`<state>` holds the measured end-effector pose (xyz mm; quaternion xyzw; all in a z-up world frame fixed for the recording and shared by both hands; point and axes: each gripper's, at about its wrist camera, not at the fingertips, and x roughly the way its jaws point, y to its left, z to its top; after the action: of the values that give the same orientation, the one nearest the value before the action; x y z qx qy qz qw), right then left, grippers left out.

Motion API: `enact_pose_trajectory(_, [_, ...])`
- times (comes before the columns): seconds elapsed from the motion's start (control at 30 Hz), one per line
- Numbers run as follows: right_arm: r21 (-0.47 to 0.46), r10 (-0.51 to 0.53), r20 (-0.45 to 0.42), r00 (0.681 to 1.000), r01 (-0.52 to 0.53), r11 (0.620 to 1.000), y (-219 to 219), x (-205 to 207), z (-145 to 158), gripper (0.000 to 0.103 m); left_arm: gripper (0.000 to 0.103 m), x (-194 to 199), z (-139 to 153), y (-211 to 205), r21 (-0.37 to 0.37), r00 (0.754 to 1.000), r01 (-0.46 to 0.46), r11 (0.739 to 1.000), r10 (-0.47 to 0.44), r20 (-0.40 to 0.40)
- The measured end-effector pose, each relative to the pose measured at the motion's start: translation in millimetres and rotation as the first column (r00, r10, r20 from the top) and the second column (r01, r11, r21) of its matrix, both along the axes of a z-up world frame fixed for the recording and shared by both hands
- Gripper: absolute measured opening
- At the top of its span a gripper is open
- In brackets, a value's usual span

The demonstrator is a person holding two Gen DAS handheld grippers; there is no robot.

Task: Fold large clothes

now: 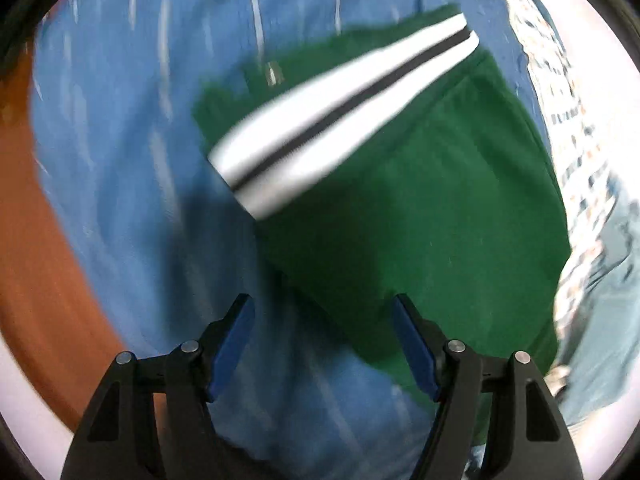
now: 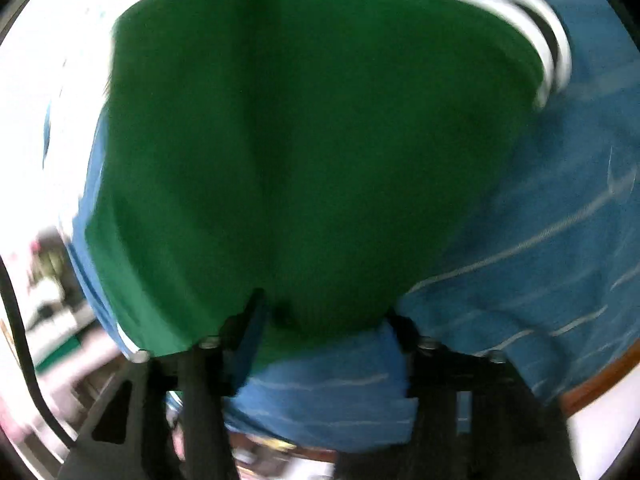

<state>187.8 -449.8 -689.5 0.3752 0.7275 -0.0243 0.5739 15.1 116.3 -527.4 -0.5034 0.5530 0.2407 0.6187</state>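
On the table lies one blue cloth with thin pale stripes, spread as a cover; one brown wooden edge of the table shows beyond it in the left wrist view. One green garment rests on this cloth, folded into a compact block. Across its top runs one white sleeve or band, split lengthwise by a single dark line, so that two white stripes flank one black stripe. One small pale tag sits near the garment's far edge; any writing on it is too blurred to read, and no brand or label can be made out elsewhere.

Two grippers are in view, one per hand. Left gripper: jaws parted, nothing between them, hovering above the near corner of the green garment where it meets the blue cloth; both blue pads are bare. Right gripper: jaws standing apart above the garment's near hem, which bulges between the fingertips; the pads do not appear to press on it, though motion blur softens this view. At the right of the left wrist view one patterned fabric borders the cloth.
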Motion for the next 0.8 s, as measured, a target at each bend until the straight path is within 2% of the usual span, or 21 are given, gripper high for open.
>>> enact_pose_trajectory(0.03, [-0.007,0.042,0.009,0.999,-0.042,0.999,5,6,8,0.063,0.068,4,-9,0,-0.009,0.999,-0.027,1.000,0.027,0.027])
enact_pose_trajectory(0.13, [-0.035,0.120,0.037,0.992,-0.119,0.992,6,13,25,0.063,0.068,18,-22,14,0.043,0.993,-0.099,0.994,0.096,0.067])
enact_pose_trajectory(0.17, [-0.041,0.136,0.056,0.989,-0.133,0.990,6,19,30,0.063,0.061,21,-24,19,0.048,0.990,-0.126,0.991,0.122,0.072])
enact_pose_trajectory(0.2, [-0.050,0.150,0.069,0.986,-0.146,0.988,10,22,36,0.063,0.047,25,-26,24,0.060,0.987,-0.150,0.987,0.145,0.072])
enact_pose_trajectory(0.23, [-0.066,0.164,0.091,0.982,-0.158,0.985,12,27,40,0.063,0.040,30,-25,29,0.080,0.985,-0.163,0.983,0.157,0.077])
enact_pose_trajectory(0.3, [-0.084,0.186,0.118,0.975,-0.177,0.981,32,44,46,0.063,0.027,46,-20,37,0.117,0.987,-0.138,0.983,0.128,0.093])
enact_pose_trajectory(0.33, [-0.100,0.212,0.132,0.968,-0.199,0.975,38,51,49,0.063,0.026,53,-17,42,0.136,0.989,-0.124,0.983,0.111,0.101])
enact_pose_trajectory(0.37, [-0.108,0.231,0.148,0.962,-0.217,0.970,38,40,55,0.063,0.024,60,-13,45,0.154,0.989,-0.108,0.982,0.091,0.114])
enact_pose_trajectory(0.47, [-0.155,0.333,0.216,0.918,-0.304,0.940,67,66,63,0.061,0.023,84,-12,58,0.187,0.989,-0.068,0.980,0.041,0.141])
enact_pose_trajectory(0.53, [-0.183,0.381,0.251,0.890,-0.343,0.921,87,86,60,0.057,0.023,88,-18,65,0.176,0.988,-0.038,0.984,0.011,0.155])
enact_pose_trajectory(0.57, [-0.191,0.392,0.259,0.883,-0.351,0.917,97,98,60,0.054,0.024,90,-22,67,0.164,0.988,-0.028,0.986,0.002,0.155])
enact_pose_trajectory(0.63, [-0.255,0.428,0.263,0.865,-0.365,0.895,115,129,39,0.030,0.031,86,-30,72,0.144,0.987,-0.003,0.990,-0.020,0.159])
enact_pose_trajectory(0.67, [-0.305,0.449,0.229,0.864,-0.375,0.876,121,150,19,0.023,0.035,83,-32,73,0.132,0.985,0.007,0.991,-0.030,0.172])
enact_pose_trajectory(0.7, [-0.343,0.451,0.205,0.869,-0.367,0.864,120,164,2,0.009,0.042,80,-33,72,0.113,0.982,0.023,0.993,-0.044,0.185])
enact_pose_trajectory(0.77, [-0.338,0.421,0.151,0.894,-0.354,0.872,108,180,-26,0.003,0.045,76,-37,74,0.089,0.976,0.033,0.996,-0.051,0.210])
enact_pose_trajectory(0.8, [-0.310,0.379,0.133,0.916,-0.324,0.894,102,189,-36,0.002,0.046,79,-37,74,0.082,0.974,0.036,0.996,-0.053,0.221])
